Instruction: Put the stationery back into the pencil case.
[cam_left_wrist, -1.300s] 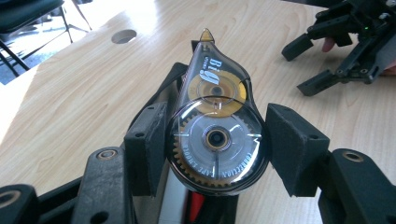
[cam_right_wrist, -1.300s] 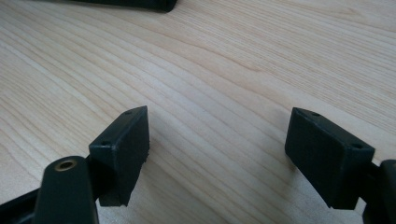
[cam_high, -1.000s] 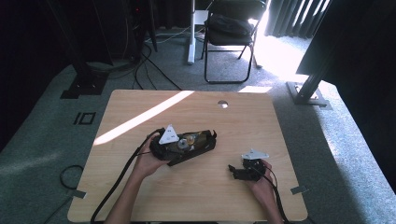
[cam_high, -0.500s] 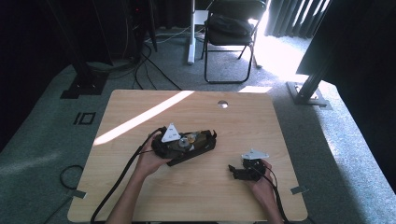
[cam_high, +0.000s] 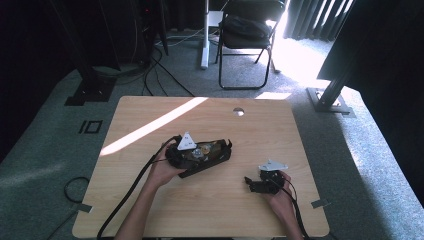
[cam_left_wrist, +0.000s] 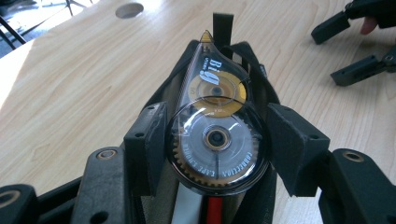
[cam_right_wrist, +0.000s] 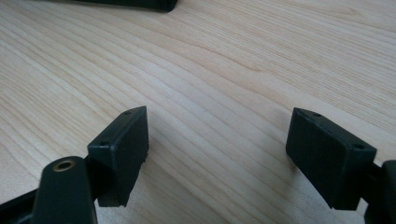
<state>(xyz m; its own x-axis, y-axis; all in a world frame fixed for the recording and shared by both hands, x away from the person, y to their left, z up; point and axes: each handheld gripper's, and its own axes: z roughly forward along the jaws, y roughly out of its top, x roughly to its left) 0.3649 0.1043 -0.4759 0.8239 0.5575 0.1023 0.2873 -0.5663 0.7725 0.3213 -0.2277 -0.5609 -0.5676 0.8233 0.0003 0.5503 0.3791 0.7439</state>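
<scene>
Correction tape roller (cam_left_wrist: 217, 140) sat pinched in the left claw (cam_left_wrist: 218, 149), over a black pouch (cam_high: 216, 156). Its round, smooth shell could slip out sideways. Right claw (cam_right_wrist: 217, 154) hung spread above the bench (cam_right_wrist: 224, 60).

In the left gripper view, the correction tape dispenser (cam_left_wrist: 215, 140) hides most of the black case (cam_left_wrist: 254, 70) under it, and the bottom edge cuts off the case's near end and the left tool (cam_left_wrist: 215, 154). The print on the lower wheel is too blurred to read. The other tool (cam_left_wrist: 359, 46) is cropped at the right edge. In the high view, the dispenser (cam_high: 201, 150) is too small to make out.
</scene>
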